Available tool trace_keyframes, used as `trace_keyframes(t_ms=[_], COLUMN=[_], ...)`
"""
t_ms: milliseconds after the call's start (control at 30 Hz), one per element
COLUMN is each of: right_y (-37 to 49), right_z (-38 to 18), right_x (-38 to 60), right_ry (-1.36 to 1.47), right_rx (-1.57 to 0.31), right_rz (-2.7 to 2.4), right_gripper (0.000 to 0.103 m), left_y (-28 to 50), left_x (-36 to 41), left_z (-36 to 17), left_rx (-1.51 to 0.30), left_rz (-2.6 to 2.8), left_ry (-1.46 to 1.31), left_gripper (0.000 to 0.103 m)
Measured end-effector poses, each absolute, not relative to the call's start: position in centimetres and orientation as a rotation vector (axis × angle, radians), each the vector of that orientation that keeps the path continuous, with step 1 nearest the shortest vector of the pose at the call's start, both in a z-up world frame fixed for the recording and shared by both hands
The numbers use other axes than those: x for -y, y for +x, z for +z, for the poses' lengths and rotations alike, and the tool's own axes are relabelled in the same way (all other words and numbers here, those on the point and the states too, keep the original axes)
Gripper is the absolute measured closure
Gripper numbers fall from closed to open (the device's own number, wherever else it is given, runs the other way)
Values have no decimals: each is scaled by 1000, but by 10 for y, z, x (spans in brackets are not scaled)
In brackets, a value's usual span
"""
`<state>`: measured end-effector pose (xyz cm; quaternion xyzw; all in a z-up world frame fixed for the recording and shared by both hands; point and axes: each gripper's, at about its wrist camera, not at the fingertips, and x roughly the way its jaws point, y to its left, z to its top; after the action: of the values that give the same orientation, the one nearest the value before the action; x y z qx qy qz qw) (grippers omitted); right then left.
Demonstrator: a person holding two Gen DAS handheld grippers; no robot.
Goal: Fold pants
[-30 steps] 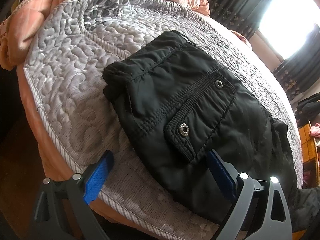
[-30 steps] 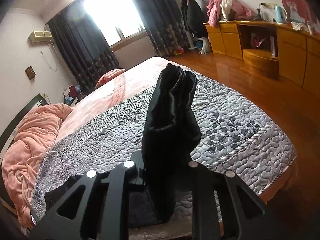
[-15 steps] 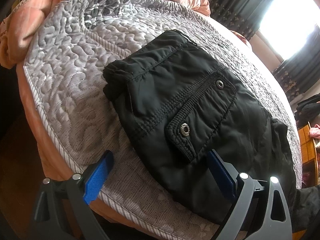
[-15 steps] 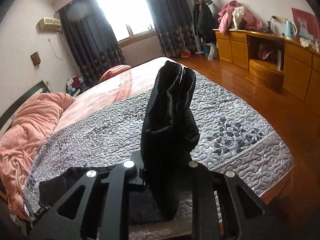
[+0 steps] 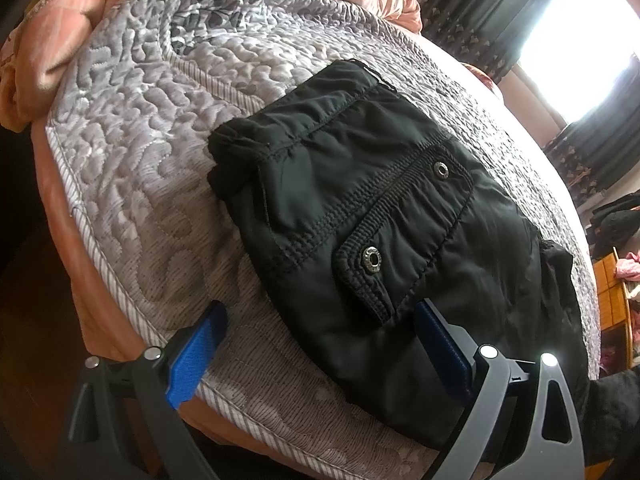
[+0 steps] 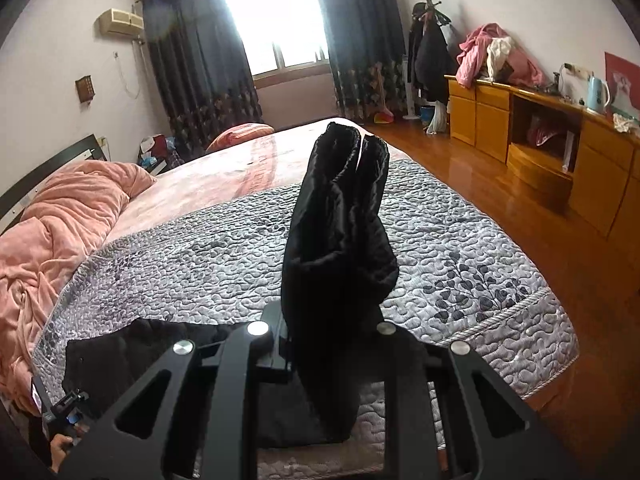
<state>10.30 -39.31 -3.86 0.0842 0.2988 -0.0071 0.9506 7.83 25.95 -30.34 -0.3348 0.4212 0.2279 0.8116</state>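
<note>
Black pants (image 5: 380, 216) lie on the grey quilted bedspread (image 5: 132, 148), waist end toward the bed's corner, a snap-button pocket flap facing up. My left gripper (image 5: 320, 344) is open, its blue pads either side of the near edge of the pants, gripping nothing. My right gripper (image 6: 326, 344) is shut on the leg end of the pants (image 6: 340, 224), which stands up lifted above the bed. The waist part of the pants (image 6: 132, 356) lies flat at the lower left of the right wrist view.
A pink blanket (image 6: 60, 216) is heaped at the head of the bed. The bed's edge (image 5: 100, 300) runs just ahead of the left gripper. A wooden floor (image 6: 500, 184) and a yellow dresser (image 6: 560, 148) lie to the right, with a curtained window behind.
The right gripper has lifted and tilted upward with the pant legs, so more of the room shows. The left gripper has barely moved.
</note>
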Motion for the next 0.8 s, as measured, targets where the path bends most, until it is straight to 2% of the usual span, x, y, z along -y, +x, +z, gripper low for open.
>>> trace_keyframes(t_ms=[800], right_y=[98], right_z=[-28], right_x=[342], right_ry=[24], right_rx=[-579], right_rz=[24], right_gripper=[85], left_y=[78], left_x=[-261], left_z=[-304], left_rx=[-903], left_rz=[481], left_ry=[-727], left_gripper=[7])
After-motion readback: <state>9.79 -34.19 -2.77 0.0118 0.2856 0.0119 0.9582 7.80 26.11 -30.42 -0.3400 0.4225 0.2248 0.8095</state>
